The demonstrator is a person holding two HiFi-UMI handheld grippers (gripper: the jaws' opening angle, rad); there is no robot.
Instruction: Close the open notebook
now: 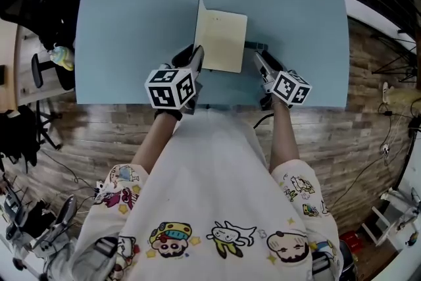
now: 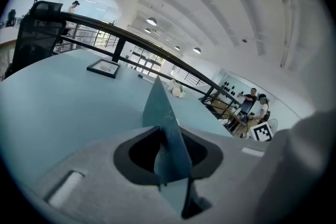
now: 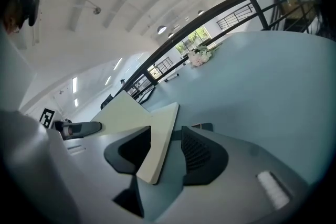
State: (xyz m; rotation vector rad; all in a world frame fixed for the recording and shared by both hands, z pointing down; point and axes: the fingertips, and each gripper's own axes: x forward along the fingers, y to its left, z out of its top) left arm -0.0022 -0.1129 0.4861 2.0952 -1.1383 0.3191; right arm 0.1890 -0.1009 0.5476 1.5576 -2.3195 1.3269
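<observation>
Open notebook [image 1: 222, 41] near the front edge of the blue table [image 1: 125, 43]; cream page block [image 3: 157, 134] lying flat, teal cover [image 2: 167, 128] standing almost upright along its left side; judged about halfway through the closing; left gripper [image 1: 196, 57] at the cover's near corner, jaws slack, thin sheet between them but not pinched; right gripper [image 3: 165, 152] spread wide around the block's near corner, clamped on nothing. To finish cleanly: tip the cover rightward with the side of the left jaws rather than re-pinching; keep the push low and slow to avoid skidding the whole book; draw the right jaws clear before the cover lands, else likely trapped beneath; then press down near the spine against any spring-back.
</observation>
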